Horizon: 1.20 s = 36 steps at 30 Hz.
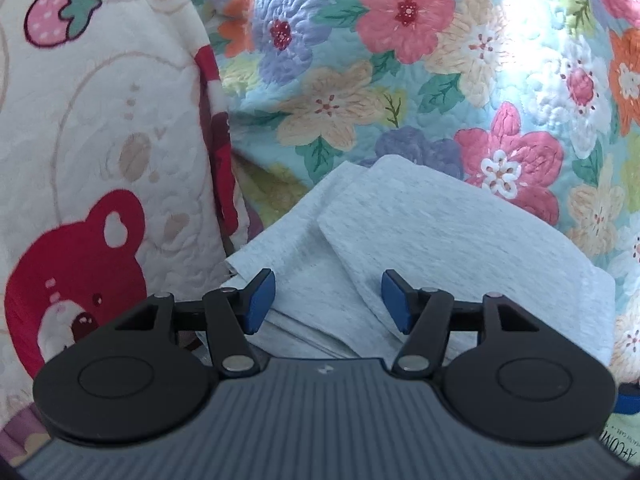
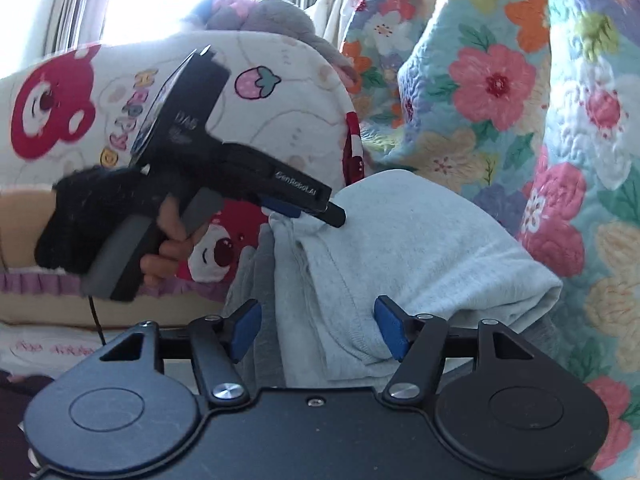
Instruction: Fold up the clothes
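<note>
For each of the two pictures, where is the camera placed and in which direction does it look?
Left wrist: sits on the left gripper, looks forward over the folded grey garment; only its own open jaws show.
Right wrist: sits on the right gripper, faces the garment from its other side; shows the gloved hand holding the left gripper.
Shared: the garment, floral quilt and bear blanket.

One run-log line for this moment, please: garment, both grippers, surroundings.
garment: light grey folded knit garment on floral quilt | left gripper: open, over garment | right gripper: open, garment between fingers | beside: white bear-print pillow
</note>
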Available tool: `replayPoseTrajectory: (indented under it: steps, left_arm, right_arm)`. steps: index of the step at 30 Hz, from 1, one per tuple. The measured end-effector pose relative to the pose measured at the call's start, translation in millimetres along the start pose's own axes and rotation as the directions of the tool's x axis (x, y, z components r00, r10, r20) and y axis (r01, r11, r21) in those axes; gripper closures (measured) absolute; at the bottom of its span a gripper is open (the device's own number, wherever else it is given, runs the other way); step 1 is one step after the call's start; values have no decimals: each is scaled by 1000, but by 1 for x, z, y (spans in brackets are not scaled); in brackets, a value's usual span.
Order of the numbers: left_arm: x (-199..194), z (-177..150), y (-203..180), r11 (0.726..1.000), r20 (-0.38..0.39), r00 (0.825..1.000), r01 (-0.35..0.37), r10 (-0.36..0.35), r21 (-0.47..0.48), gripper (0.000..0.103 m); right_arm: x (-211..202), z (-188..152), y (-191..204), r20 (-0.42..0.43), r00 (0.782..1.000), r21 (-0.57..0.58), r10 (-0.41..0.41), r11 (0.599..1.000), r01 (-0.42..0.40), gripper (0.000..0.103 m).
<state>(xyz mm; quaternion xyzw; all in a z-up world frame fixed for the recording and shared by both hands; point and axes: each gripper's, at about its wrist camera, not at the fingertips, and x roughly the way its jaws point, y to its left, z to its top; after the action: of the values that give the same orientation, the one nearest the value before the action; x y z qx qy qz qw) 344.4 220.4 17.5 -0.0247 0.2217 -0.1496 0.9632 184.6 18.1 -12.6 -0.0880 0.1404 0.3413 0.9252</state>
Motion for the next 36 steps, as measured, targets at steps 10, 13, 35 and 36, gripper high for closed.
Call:
replayPoseTrajectory:
  steps: [10,13,35,36]
  left_arm:
    - [-69,-62,-11,977,26,980,-196,195,89,29]
    - [-107,-95,-14,983,-46,983,-181,180,-16,22]
    - [-307,-143,-114,983,-260,950,-183,175,-8,0]
    - [-311,-144,-119,985,-266,950,-172,164,-5,0]
  right_arm:
    - [-30,-26,35,-22,986,17,-166,986,166,34]
    - [-42,-35,45,-41,994,79,-102,991,105,34]
    - [-190,-19,101,-202,945,398,-258,860,320,9]
    - [-195,-17,101,-215,941,416,-260,848,329,9]
